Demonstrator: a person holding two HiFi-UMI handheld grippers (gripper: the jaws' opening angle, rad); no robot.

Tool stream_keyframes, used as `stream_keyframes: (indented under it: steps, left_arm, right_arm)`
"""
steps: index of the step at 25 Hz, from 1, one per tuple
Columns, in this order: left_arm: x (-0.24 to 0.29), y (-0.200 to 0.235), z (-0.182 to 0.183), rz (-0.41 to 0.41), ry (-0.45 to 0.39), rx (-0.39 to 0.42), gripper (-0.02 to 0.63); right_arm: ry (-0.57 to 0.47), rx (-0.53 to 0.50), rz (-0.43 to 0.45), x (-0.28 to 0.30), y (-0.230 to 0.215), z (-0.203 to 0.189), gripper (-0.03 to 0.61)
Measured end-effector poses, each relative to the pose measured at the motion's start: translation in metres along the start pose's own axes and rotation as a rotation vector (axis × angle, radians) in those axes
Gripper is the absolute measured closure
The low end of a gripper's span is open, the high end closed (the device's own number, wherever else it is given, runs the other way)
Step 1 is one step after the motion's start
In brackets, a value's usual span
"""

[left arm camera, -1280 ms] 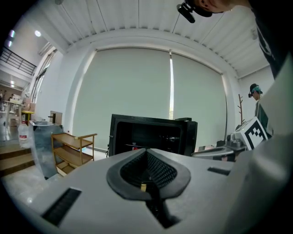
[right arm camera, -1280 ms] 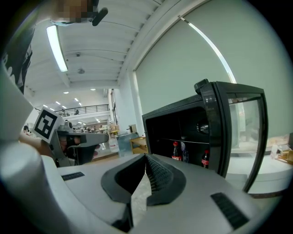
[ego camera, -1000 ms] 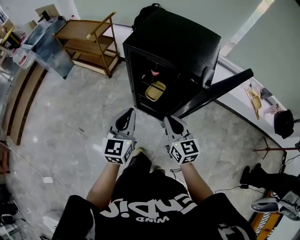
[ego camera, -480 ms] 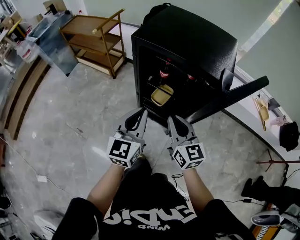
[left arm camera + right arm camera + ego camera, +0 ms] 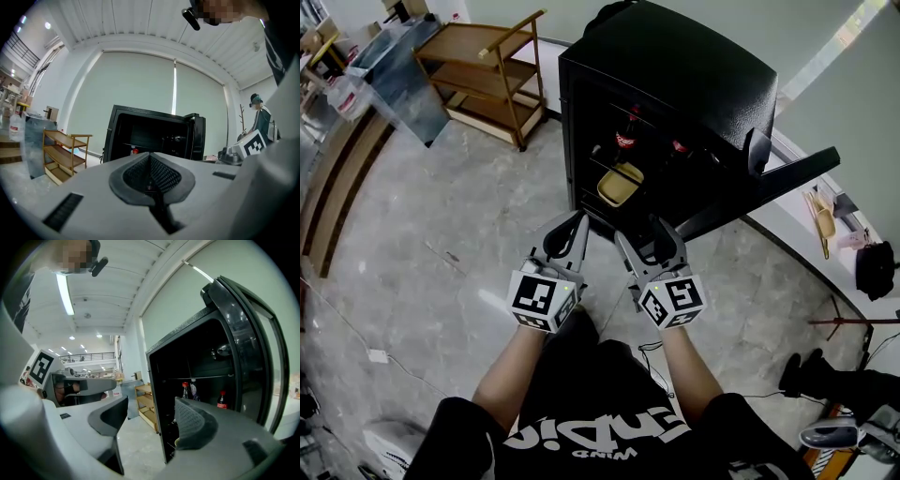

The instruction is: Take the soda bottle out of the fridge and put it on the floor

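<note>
While two soda bottles stand in the fridge, left claw is closed, right claw has just opened, empty.

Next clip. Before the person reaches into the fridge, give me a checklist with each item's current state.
1. Fridge door open: ok, swung wide.
2. Soda bottle visible: ok, upright on the upper shelf, another bottle nearby.
3. Right gripper ready: ok, jaws have just been opening, nothing between them.
4. Left gripper free: ok, jaws together, empty.
5. Right gripper at the bottle: not ok, it is outside the fridge.
6. Which bottle is meant: cannot tell.
</note>
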State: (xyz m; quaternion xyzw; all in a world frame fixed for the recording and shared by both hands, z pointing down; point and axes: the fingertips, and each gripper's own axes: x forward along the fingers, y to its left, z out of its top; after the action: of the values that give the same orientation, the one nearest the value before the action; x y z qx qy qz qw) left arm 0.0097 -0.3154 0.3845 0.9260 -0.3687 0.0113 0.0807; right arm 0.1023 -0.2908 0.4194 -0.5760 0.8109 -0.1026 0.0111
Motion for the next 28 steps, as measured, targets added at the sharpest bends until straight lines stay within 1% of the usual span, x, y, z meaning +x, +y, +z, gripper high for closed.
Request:
stream_keyframes:
  steps: [2,10,18,22,28]
  left_arm:
    - [0.0,0.002,0.0,-0.003,0.005,-0.004,0.607]
    - [0.012,0.01,-0.019,-0.013,0.025,-0.014,0.607]
    - [0.032,0.027,-0.041,-0.016,0.047,-0.032,0.607]
    - [0.04,0.038,-0.052,-0.021,0.063,-0.035,0.607]
    - [0.047,0.054,-0.071,-0.018,0.094,-0.036,0.607]
  right_arm:
    - [0.003,0.019,-0.018,0.006,-0.006,-0.003,0.253]
    - [0.014,0.054,-0.079,0.062,-0.047,-0.026,0.252]
    - [0.076,0.013,-0.125,0.136,-0.102,-0.056,0.252]
    - [0.096,0.025,-0.18,0.171,-0.135,-0.071,0.252]
    - [0.13,0.025,-0.229,0.218,-0.175,-0.089,0.252]
